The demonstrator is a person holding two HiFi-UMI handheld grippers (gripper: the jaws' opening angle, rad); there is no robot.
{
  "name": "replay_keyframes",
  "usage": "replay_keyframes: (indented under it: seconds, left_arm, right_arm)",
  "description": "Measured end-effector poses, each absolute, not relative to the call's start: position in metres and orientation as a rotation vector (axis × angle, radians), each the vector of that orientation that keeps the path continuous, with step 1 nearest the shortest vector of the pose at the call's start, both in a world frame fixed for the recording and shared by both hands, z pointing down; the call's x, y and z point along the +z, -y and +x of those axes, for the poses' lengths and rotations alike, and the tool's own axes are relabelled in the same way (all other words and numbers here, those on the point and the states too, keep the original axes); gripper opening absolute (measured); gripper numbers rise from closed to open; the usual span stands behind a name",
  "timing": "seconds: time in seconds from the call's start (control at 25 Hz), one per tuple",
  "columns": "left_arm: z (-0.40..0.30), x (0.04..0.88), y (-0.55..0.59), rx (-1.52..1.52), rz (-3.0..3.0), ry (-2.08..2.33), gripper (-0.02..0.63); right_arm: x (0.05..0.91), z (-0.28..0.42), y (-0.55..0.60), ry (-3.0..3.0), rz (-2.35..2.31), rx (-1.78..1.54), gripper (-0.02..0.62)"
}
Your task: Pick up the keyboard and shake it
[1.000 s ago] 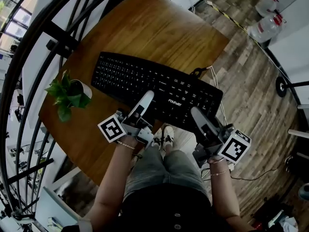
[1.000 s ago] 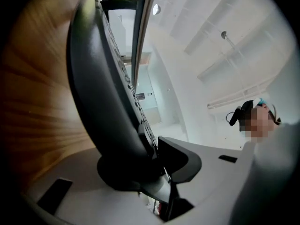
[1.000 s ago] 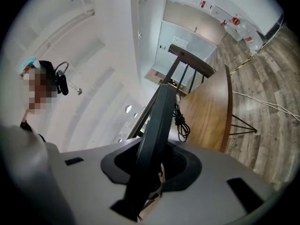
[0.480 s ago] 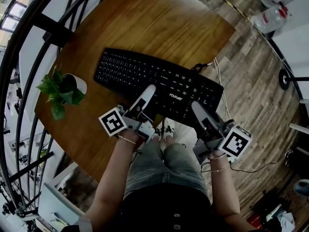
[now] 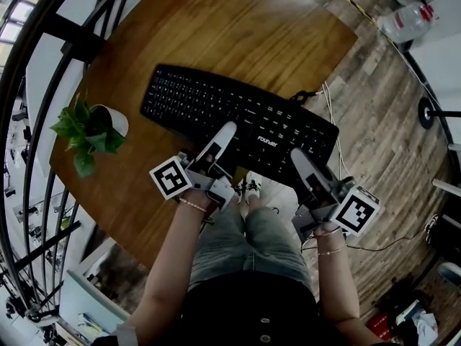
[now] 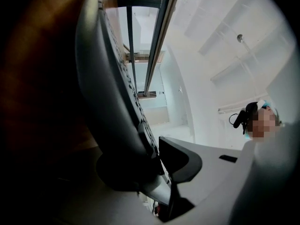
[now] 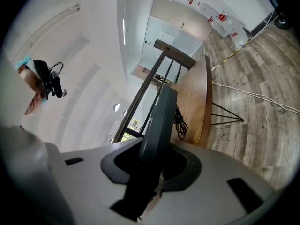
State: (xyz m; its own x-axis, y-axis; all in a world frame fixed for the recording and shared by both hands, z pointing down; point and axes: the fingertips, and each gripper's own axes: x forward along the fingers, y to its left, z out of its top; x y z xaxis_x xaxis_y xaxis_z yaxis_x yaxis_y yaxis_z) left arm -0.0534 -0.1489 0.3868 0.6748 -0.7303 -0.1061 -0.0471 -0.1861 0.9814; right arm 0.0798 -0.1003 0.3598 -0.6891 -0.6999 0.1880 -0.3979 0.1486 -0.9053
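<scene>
The black keyboard (image 5: 238, 117) hangs over the near side of the round wooden table (image 5: 238, 34), its right end past the table's edge. My left gripper (image 5: 220, 139) is shut on the keyboard's near edge around the middle. My right gripper (image 5: 302, 166) is shut on the same edge near the right end. In the left gripper view the keyboard (image 6: 108, 93) runs edge-on between the jaws of that gripper (image 6: 150, 161). The right gripper view shows the keyboard (image 7: 159, 121) edge-on and clamped in that gripper (image 7: 152, 165), apart from the table (image 7: 192, 102) behind it.
A potted green plant (image 5: 90, 132) stands at the table's left edge. The keyboard's cable (image 5: 320, 96) trails off its far right corner to the wooden floor. Black railing bars (image 5: 43, 63) run along the left. Water bottles (image 5: 414, 16) lie at the top right.
Both grippers keep their hold on the keyboard's near edge. Only the head view has shifted a little; the keyboard and hands stay about where they were.
</scene>
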Motion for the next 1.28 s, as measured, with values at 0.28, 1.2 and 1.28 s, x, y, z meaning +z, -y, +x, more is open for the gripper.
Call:
replay_keyframes:
  seconds: [0.28,1.2,1.28]
  left_arm:
    - [-0.054,0.389,0.146,-0.659,1.684,0.696,0.139]
    - [-0.043,0.395,0.062,-0.101,1.970,0.823,0.242]
    - [-0.040,0.388,0.056,-0.051,2.036,0.828,0.242]
  right_arm:
    - [0.364,0.080,0.099,-2.173,-1.076,-1.569,0.123]
    - [0.393,0.084,0.109,-2.110,-1.083,-1.538,0.126]
    - [0.396,0.083,0.107,-2.101,-1.081,-1.546,0.126]
